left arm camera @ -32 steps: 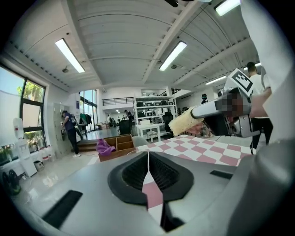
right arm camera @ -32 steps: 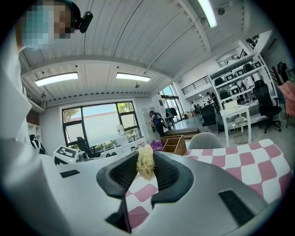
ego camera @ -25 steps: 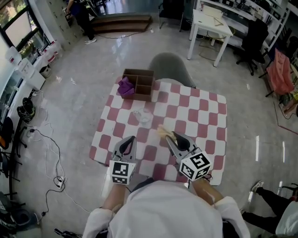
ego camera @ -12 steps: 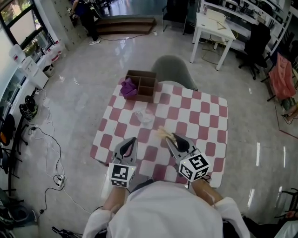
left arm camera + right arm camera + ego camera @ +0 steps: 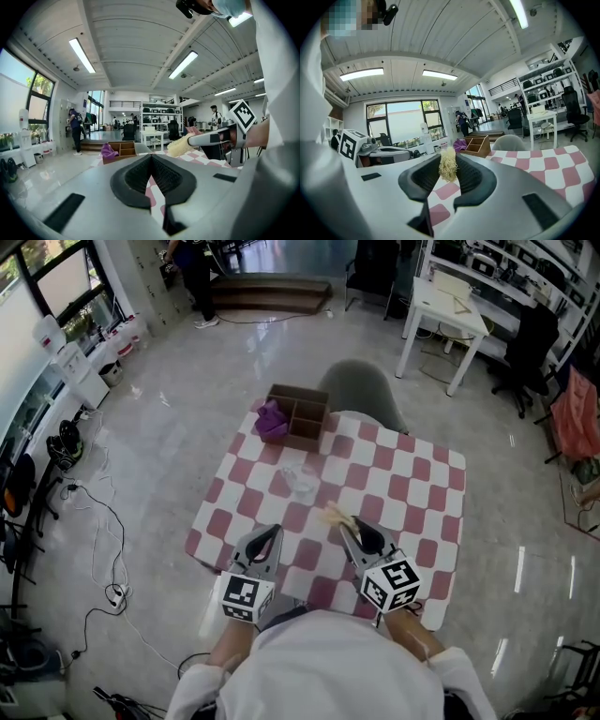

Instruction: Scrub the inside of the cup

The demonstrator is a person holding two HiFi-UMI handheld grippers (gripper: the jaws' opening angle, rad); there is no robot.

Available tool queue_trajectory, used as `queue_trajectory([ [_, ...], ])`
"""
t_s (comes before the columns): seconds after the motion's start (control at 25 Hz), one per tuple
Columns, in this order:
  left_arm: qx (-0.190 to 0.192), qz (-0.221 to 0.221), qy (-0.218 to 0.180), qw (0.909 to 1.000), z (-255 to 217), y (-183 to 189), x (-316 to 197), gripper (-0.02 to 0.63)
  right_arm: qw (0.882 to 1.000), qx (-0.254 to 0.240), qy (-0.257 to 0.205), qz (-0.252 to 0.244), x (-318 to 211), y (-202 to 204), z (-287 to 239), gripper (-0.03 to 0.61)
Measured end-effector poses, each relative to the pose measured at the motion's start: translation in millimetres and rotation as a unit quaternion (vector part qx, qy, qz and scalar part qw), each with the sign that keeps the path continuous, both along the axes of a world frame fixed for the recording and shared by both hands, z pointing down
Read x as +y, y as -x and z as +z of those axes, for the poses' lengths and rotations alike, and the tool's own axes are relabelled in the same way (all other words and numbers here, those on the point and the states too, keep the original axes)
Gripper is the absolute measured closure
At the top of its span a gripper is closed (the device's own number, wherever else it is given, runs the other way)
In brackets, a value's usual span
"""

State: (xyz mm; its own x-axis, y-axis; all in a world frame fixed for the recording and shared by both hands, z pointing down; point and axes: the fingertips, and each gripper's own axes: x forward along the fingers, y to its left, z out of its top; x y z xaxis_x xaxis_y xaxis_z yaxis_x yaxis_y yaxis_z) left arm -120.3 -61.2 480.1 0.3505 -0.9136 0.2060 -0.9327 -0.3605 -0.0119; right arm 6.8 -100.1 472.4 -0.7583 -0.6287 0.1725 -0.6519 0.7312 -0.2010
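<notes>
At near edge of table (image 5: 412,493) | right gripper (image 5: 349,526) is clamping scrubber (image 5: 335,515), likely to reach cup (image 5: 302,479) | left gripper (image 5: 272,533) is hovering, jaws together, empty

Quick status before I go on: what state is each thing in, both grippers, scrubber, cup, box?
left gripper: shut, empty.
right gripper: shut on scrubber.
scrubber: pinched between the right gripper's jaws, tuft sticking out.
cup: on the table, apart from both grippers.
box: open-topped, with purple cloth at its left end in the head view.
</notes>
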Motion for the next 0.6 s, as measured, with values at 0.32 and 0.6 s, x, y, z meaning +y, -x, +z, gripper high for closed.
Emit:
queue_trajectory([
  [0.32, 0.006, -0.005, 0.001, 1.0, -0.4, 2.4, -0.7, 0.583, 1.0, 0.014, -0.003, -0.002, 1.5, 2.8, 1.2, 0.472],
  [0.6, -0.004, -0.006, -0.003, 1.0, 2.1, 2.8, -3.8, 0.583, 1.0, 0.013, -0.001, 0.001, -0.8, 2.3, 4.9, 0.472],
])
